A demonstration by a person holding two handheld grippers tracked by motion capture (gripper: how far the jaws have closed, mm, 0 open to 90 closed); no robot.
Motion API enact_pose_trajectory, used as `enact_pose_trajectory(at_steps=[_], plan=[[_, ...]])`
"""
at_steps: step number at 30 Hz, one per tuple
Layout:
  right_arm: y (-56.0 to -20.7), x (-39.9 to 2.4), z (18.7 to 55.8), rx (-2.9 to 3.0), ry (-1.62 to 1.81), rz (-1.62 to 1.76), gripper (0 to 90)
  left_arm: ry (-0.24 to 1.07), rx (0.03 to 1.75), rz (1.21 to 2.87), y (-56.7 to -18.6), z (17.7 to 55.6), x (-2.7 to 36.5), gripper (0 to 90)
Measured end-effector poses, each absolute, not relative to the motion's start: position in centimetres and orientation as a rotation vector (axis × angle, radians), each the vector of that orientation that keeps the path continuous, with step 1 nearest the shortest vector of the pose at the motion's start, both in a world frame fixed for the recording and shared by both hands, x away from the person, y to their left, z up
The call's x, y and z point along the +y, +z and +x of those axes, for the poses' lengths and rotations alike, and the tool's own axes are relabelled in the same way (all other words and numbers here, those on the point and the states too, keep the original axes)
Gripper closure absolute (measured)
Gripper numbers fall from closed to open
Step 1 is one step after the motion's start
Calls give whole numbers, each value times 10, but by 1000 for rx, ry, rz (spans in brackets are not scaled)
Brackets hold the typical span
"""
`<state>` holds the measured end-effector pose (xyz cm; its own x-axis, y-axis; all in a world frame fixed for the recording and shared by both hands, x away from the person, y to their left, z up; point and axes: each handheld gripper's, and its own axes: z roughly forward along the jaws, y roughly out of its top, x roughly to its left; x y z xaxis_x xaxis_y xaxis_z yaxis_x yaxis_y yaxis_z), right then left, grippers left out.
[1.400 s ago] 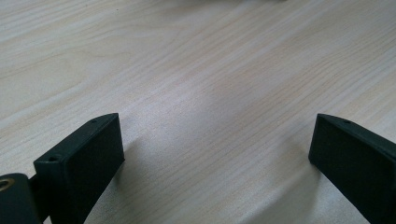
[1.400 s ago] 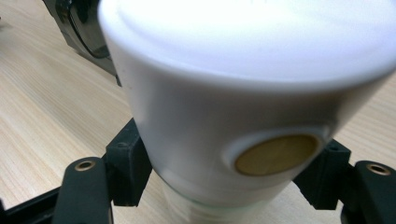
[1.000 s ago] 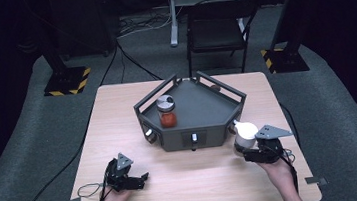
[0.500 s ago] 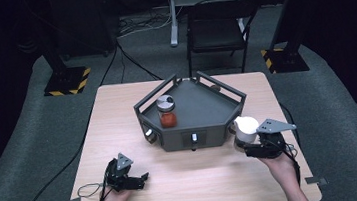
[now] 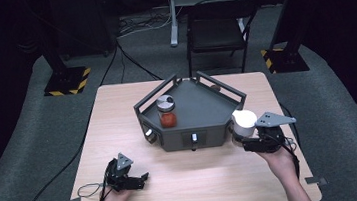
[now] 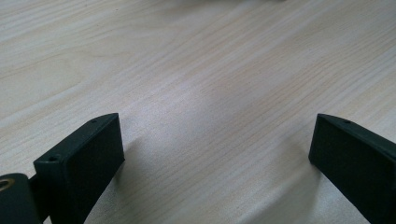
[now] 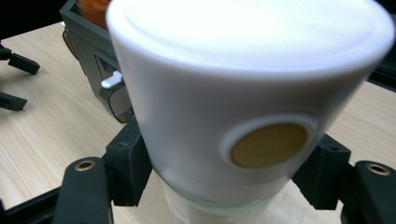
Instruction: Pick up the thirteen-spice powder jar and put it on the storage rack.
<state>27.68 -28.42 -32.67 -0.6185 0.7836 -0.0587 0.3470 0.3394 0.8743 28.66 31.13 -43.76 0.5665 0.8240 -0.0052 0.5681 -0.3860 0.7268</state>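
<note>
A jar with a wide white lid (image 5: 244, 121) (image 7: 243, 93) is lifted just right of the dark grey five-sided tray (image 5: 202, 109). My right gripper (image 5: 251, 140) (image 7: 224, 172) is shut on the jar below its lid, a brown round spot on the lid facing its camera. Inside the tray at its left stands a glass jar with a silver lid and red contents (image 5: 166, 111). My left gripper (image 5: 142, 179) (image 6: 215, 154) rests open on the bare wood near the table's front left, nothing between its fingers.
The light wooden table (image 5: 118, 117) carries the tray in its middle. Behind it stand a black chair (image 5: 217, 31), a metal stand (image 5: 173, 10) and two bases with yellow-black stripes (image 5: 66, 82) (image 5: 283, 59). A cable (image 5: 88, 190) trails from the left gripper.
The right gripper has lifted the white-lidded jar slightly and carried it a little toward the tray's right side. The left gripper has stayed still.
</note>
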Motion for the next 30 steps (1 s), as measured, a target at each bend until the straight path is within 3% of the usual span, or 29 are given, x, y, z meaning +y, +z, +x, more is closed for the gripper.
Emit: enact_pose_trajectory(at_steps=[30], plan=[[-294, -265, 294, 2118, 1247, 934, 295, 469, 1107, 2104, -438, 287, 312, 27]])
